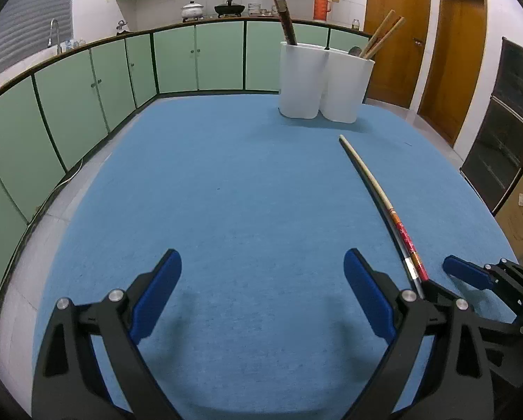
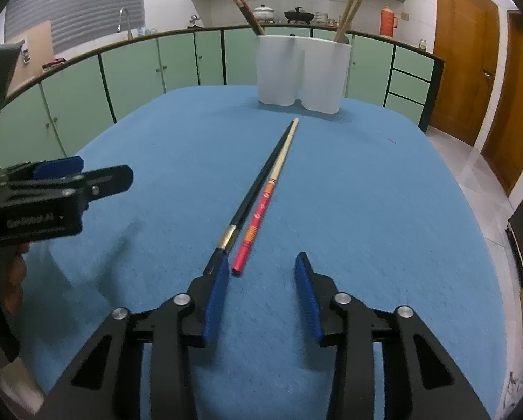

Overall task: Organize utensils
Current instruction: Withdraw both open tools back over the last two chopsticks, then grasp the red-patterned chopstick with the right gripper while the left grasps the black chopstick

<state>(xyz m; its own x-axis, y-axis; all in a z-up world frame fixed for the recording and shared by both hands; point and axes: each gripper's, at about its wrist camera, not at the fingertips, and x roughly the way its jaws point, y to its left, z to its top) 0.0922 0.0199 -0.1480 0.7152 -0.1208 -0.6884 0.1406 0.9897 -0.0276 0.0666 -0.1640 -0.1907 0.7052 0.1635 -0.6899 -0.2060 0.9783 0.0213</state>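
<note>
Two long chopsticks lie side by side on the blue table cloth (image 2: pixel 366 210): a black one with a gold band (image 2: pixel 258 178) and a cream one with a red end (image 2: pixel 261 210). My right gripper (image 2: pixel 261 269) stands open at their near ends. The red end rests just inside its left pad, and the black chopstick runs under that finger. My left gripper (image 1: pixel 263 266) is open over bare cloth, left of the chopsticks (image 1: pixel 377 192). A white twin-cup holder (image 2: pixel 303 73) stands at the table's far side, dark chopsticks in its left cup and bamboo ones in its right.
Green cabinets (image 1: pixel 86 80) with a counter, sink and pots run behind and to the left of the table. Wooden doors (image 2: pixel 464 56) are at the right. In the right wrist view, a hand holds my left gripper (image 2: pixel 104 171) at the left edge.
</note>
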